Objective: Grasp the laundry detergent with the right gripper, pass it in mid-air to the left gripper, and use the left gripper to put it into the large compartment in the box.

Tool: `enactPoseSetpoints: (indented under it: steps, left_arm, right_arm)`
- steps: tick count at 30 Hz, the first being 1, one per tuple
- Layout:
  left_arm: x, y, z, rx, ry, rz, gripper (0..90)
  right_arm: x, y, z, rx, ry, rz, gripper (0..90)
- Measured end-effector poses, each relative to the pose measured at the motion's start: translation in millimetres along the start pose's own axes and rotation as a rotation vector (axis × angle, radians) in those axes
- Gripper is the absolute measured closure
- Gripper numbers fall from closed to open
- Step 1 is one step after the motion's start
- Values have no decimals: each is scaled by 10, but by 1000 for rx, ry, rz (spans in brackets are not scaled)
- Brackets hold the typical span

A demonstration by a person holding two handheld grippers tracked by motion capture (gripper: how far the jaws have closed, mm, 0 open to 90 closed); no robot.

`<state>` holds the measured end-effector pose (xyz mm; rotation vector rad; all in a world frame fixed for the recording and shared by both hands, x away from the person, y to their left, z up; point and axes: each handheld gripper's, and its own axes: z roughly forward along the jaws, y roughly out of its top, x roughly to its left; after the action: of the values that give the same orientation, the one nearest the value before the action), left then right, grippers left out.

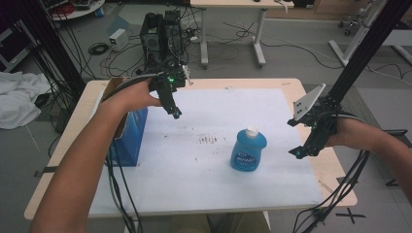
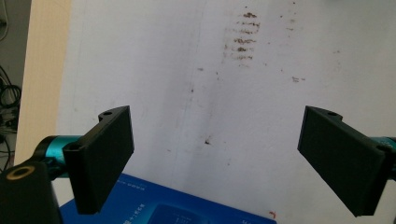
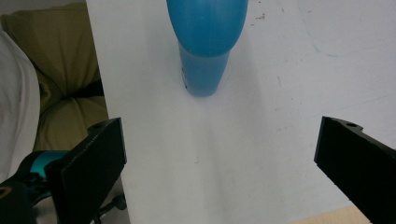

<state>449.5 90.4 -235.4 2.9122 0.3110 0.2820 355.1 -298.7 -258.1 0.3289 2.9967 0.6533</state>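
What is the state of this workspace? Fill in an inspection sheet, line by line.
Surface: white sheet on a light wooden table; brown smudges near the middle.
Job's things: blue bottle with a white cap, upright, right of centre, untouched.
Clutter: blue box at the left edge of the table, partly under the left forearm.
Grippers: left gripper open, above the sheet beside the box; right gripper open, to the right of the bottle, apart from it; nothing between the jaws of either.
Cables: black cables trail from both grippers over the near edge.
Surroundings: computer tower, floor cables, second table, white cloth at left.
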Motion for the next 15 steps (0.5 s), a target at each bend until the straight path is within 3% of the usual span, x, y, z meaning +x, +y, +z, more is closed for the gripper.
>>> enactPoseSetpoints:
  steps: [15]
  left_arm:
    - [-13, 38, 9, -1, 0, 9, 106]
  right_arm:
    - [20, -108, 22, -69, -5, 6, 12]
